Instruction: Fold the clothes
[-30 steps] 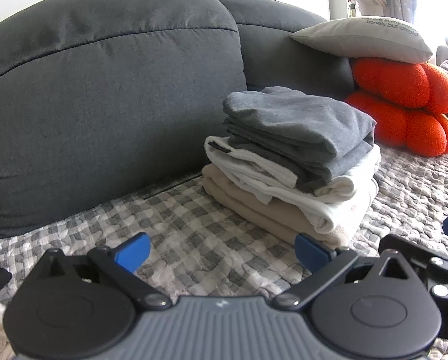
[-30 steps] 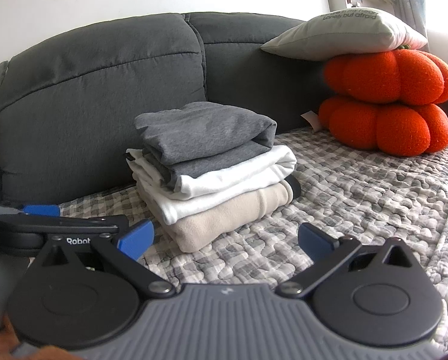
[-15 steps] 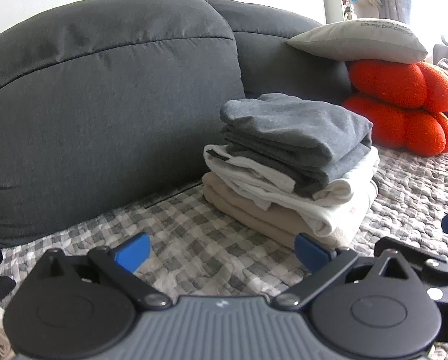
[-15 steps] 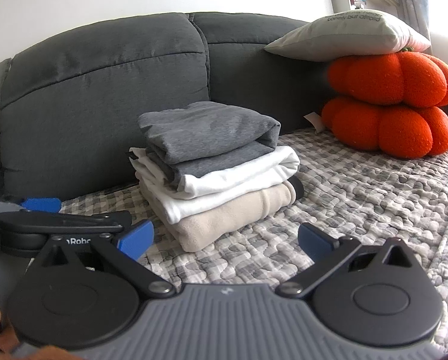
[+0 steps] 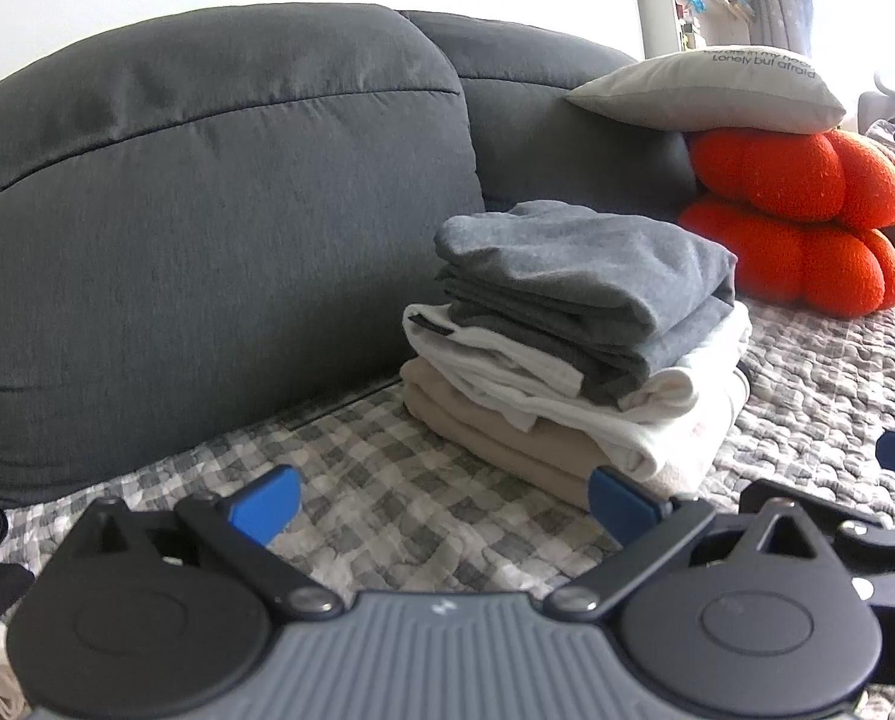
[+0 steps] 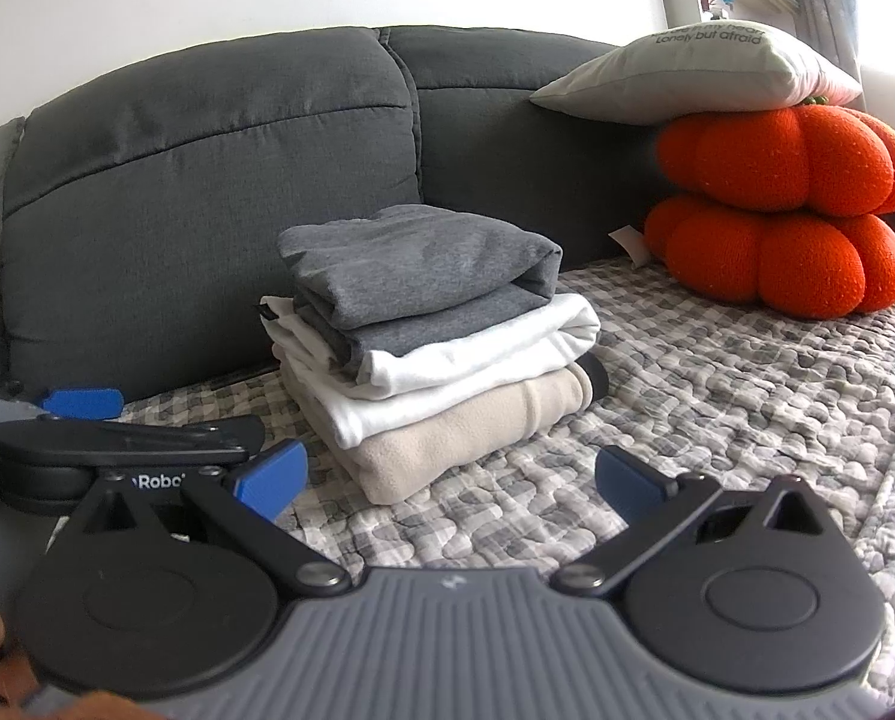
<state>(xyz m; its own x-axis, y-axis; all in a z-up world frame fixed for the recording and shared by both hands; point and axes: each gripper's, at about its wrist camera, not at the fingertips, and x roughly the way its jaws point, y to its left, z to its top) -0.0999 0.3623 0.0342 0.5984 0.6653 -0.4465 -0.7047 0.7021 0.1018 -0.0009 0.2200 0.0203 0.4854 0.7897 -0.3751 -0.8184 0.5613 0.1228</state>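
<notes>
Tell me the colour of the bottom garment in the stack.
Beige bottom garment, clearest in the right wrist view.

Grey, white, beige folded clothes [image 6: 429, 336]

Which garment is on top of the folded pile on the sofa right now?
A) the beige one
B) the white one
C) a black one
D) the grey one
D: the grey garment lies on top of the pile, above the white one, with the beige one at the bottom.
</notes>
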